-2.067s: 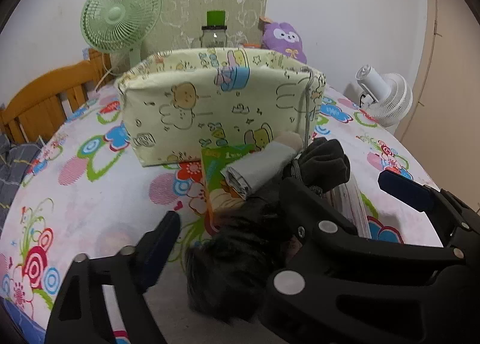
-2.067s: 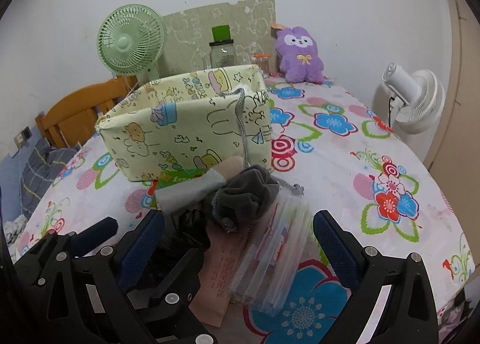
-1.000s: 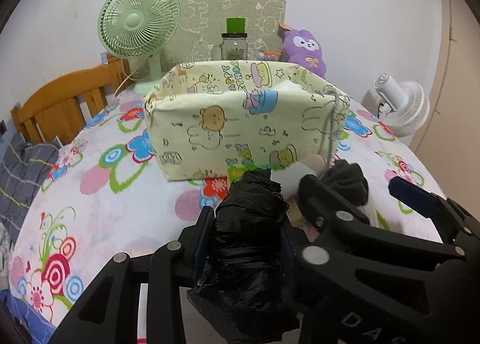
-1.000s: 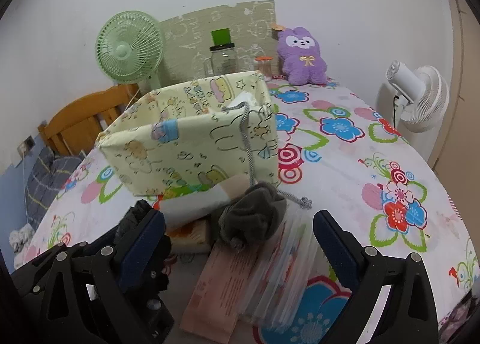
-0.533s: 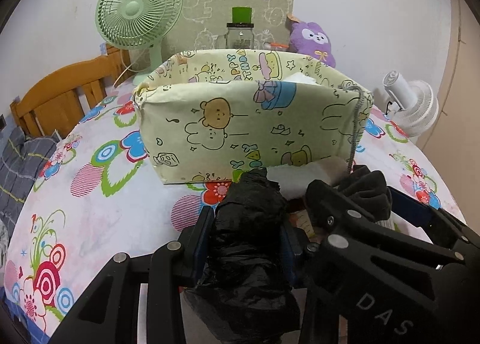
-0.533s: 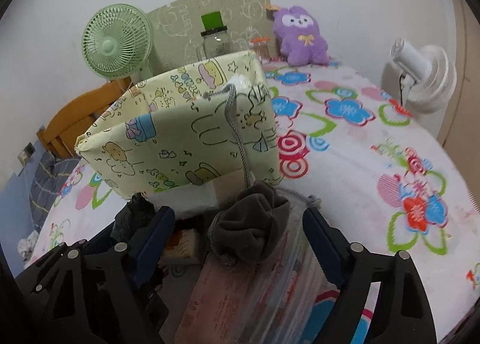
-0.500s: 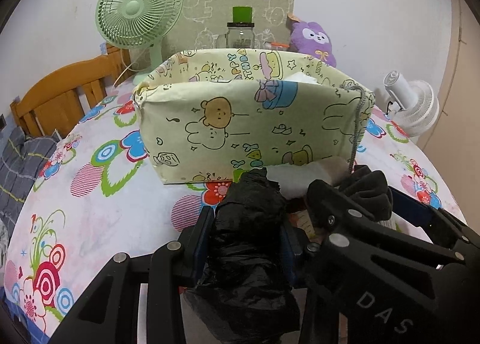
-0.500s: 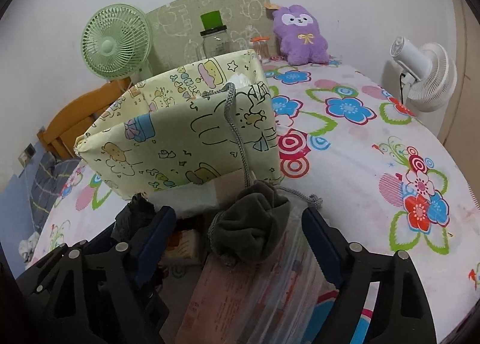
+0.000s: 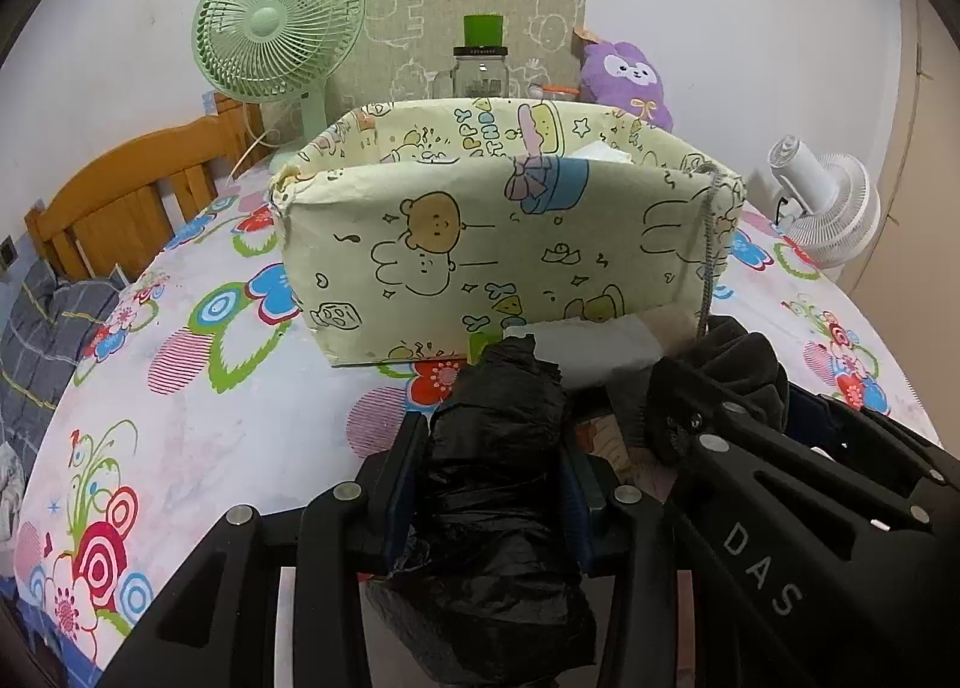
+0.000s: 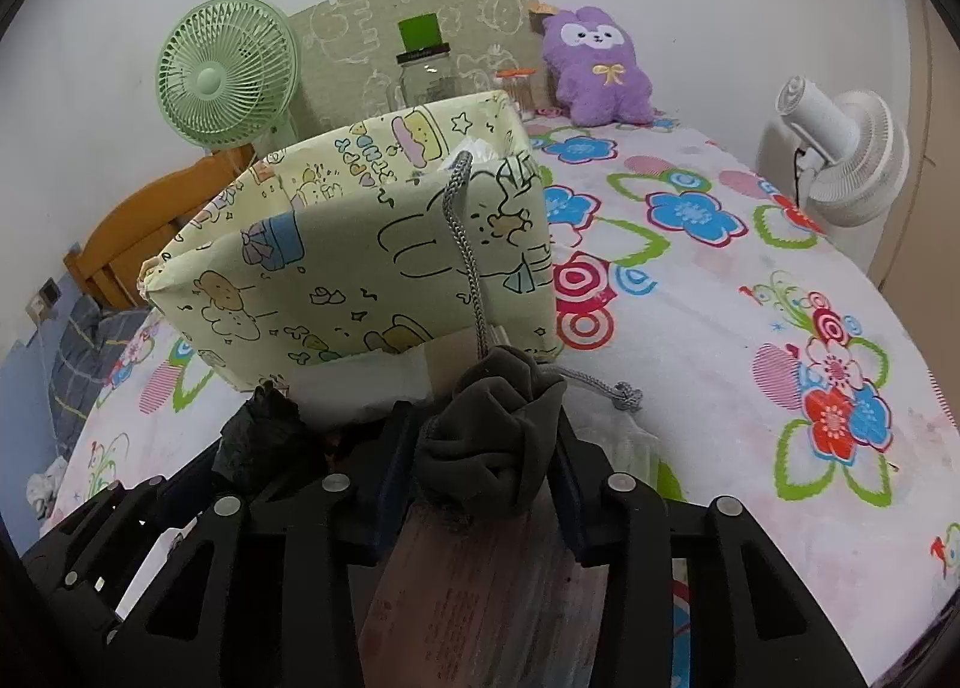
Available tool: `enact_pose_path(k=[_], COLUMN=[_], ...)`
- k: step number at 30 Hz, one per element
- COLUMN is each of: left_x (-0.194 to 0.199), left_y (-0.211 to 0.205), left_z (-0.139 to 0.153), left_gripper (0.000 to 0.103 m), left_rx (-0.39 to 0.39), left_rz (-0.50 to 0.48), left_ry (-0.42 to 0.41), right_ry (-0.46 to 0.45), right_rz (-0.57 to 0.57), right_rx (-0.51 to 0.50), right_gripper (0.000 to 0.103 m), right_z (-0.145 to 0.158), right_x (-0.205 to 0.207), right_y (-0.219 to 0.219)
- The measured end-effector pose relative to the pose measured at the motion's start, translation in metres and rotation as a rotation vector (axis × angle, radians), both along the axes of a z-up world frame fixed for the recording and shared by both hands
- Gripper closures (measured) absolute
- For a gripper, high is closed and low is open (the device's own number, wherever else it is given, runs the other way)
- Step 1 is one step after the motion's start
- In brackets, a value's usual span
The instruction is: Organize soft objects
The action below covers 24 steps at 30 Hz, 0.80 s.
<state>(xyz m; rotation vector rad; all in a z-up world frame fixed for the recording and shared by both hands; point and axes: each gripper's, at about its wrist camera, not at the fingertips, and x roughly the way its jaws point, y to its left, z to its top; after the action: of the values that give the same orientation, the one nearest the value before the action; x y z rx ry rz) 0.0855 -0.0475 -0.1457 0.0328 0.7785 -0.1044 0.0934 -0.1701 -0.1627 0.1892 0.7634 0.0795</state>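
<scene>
Item 1: black plastic bag [image 9: 504,484], clamped in left gripper [image 9: 489,484] fingers. Item 2: grey drawstring pouch [image 10: 492,436], right gripper [image 10: 480,466] fingers just closing onto it (cord draped over fabric bin [image 10: 360,268]). Advice: lift both clear, free the cord, drop inside bin.

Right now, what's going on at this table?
A person is tidying soft items with two handheld grippers. The left gripper is clamped on a crumpled black plastic bag. The right gripper has just been closing and now pinches a grey drawstring pouch. Both items sit in front of the open cartoon-print fabric box, not yet inside.
</scene>
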Motion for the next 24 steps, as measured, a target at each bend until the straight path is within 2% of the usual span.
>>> enact_pose_path(k=[24], left_x=[-0.043], left_y=[0.006], left_z=[0.049], left_gripper=[0.062], left_rx=[-0.056], left_rz=[-0.015], left_ry=[-0.121], right_ry=[-0.137], right_rz=[-0.017], right_rx=[-0.003], right_gripper=[0.062], right_z=[0.058], right_x=[-0.052], right_y=[0.004])
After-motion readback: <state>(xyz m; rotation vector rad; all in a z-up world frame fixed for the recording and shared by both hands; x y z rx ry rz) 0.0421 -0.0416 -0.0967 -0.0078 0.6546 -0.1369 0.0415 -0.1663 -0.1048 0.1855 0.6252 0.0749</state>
